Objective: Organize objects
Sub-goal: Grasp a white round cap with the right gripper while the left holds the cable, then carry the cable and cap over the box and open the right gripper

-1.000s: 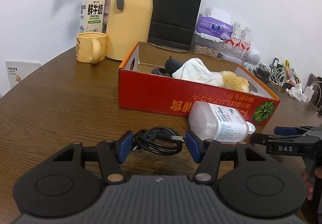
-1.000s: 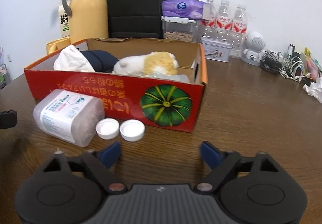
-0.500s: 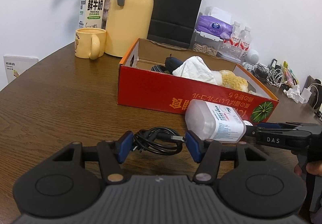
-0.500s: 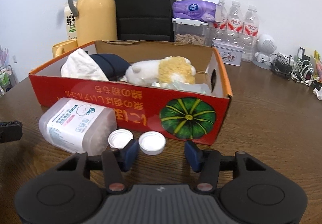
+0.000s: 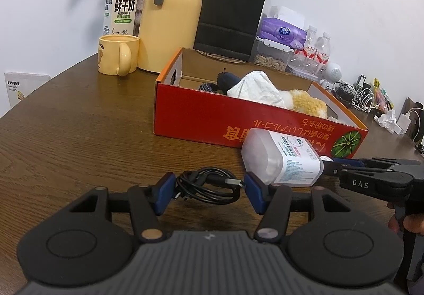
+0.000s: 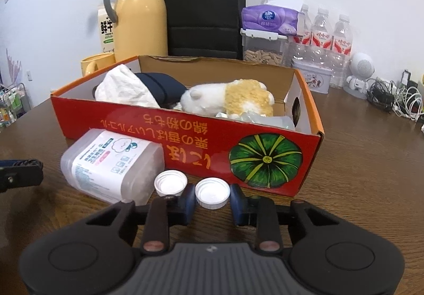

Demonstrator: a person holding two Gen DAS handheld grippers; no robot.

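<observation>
Right claw (image 6: 212, 201) is closing in on a loose white cap (image 6: 212, 192) that sits between its blue pads on the table (image 6: 371, 162); pads look just shy of touching it. The plastic bottle (image 6: 111, 165) lies on its side just left of that claw, red box (image 6: 185, 141) right behind. Left claw (image 5: 209, 193) stands half open around a coiled black cable (image 5: 206, 185), not squeezing it.
</observation>
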